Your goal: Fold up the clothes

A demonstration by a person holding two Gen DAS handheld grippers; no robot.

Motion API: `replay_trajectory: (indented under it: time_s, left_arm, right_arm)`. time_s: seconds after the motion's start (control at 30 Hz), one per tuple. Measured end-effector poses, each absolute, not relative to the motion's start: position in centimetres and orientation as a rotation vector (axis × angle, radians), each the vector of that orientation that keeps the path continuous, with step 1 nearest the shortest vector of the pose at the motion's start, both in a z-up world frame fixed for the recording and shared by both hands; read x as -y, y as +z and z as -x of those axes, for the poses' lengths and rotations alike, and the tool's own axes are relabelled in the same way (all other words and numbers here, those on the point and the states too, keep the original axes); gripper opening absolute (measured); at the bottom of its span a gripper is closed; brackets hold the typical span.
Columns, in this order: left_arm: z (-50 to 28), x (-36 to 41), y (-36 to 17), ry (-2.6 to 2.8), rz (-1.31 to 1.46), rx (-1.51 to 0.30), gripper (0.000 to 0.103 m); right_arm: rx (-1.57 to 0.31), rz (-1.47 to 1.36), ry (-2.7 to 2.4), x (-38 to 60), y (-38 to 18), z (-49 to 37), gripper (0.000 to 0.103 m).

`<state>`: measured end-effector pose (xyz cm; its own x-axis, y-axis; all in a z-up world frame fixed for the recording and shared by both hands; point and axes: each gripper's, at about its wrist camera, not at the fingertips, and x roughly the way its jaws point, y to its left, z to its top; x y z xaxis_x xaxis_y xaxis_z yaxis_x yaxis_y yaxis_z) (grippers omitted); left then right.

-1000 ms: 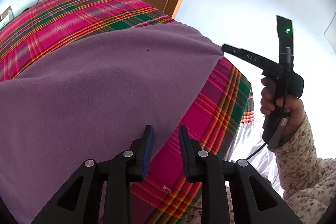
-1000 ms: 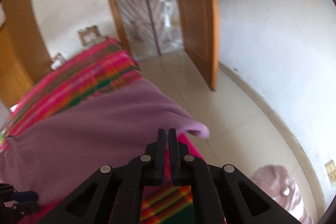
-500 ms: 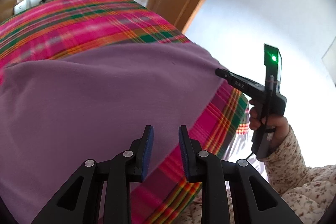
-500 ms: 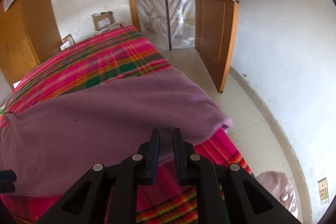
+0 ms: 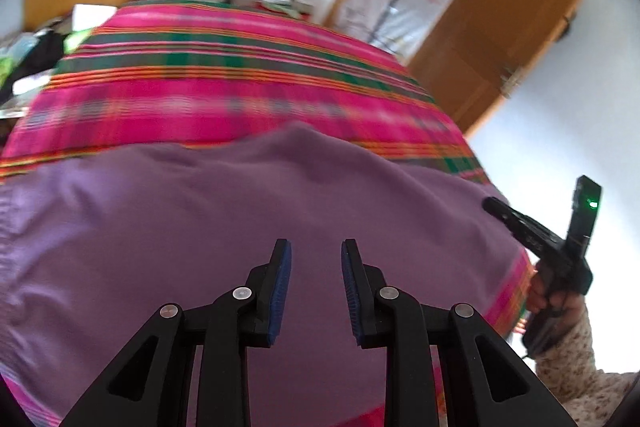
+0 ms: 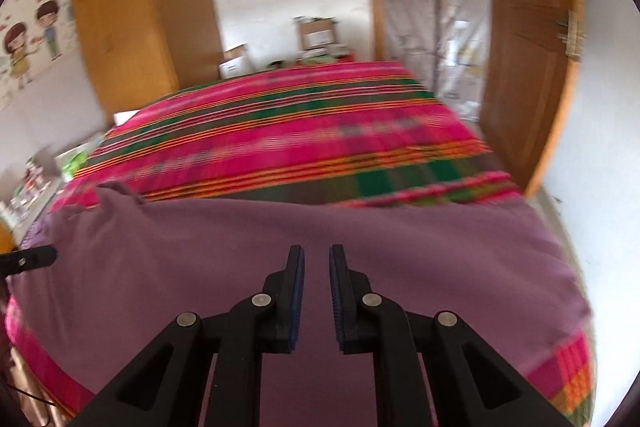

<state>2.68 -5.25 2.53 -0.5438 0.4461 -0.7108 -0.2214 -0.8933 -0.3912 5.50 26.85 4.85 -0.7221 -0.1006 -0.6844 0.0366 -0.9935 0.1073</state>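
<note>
- Garment (image 5: pixel 248 227): purple, laid flat across the near end of the plaid bed (image 5: pixel 240 83), with a raised corner at 10 o'clock in the right view.
- Left gripper (image 5: pixel 316 267): jaws partly open, nothing held.
- Right gripper (image 6: pixel 316 275): jaws narrowly apart, nothing held.
- Progress: spreading or one fold judged done; further folds remain.

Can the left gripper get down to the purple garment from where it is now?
Probably yes. The left gripper has its fingers apart with nothing between them, and the purple garment lies flat on the plaid bedspread straight ahead; nothing sits in the way.
</note>
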Motion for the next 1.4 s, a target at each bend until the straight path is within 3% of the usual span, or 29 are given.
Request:
replay_trajectory:
  time_s: [0.17,0.33,0.43,0.9,0.93,1.03,1.07,1.4]
  left_arm:
    - [-1.4,8.7,2.5,2.550,1.235,0.367,0.027]
    - [-0.2,11.3,1.5,2.596,1.279,0.429,0.027]
    - [0.2,12.4,0.8,2.607,1.308,0.451,0.027]
    - [2.0,13.8,-0.5,2.605,1.370,0.473,0.027]
    - [2.1,13.7,-0.5,2.604,1.372,0.474,0.027]
    - [2.3,13.9,-0.6,2.593,1.375,0.483,0.027]
    - [2.4,14.0,-0.6,2.589,1.375,0.487,0.027]
    - [2.7,15.0,-0.6,2.579,1.348,0.504,0.027]
  right_arm:
    - [0.000,-1.091,-2.713,-22.1,5.5,-2.7,0.013]
    - [-0.014,-1.089,-2.509,-18.1,5.8,0.8,0.013]
    - [-0.054,-1.110,-2.408,-15.7,5.3,2.5,0.018]
    - [0.036,-1.223,-1.987,-11.8,3.5,5.2,0.019]
    - [0.051,-1.226,-1.966,-11.8,3.6,5.5,0.019]
    - [0.050,-1.270,-1.905,-10.7,3.2,6.7,0.036]
    - [0.044,-1.287,-1.889,-10.2,2.9,7.0,0.038]
    - [0.048,-1.337,-1.794,-7.2,1.9,9.4,0.040]
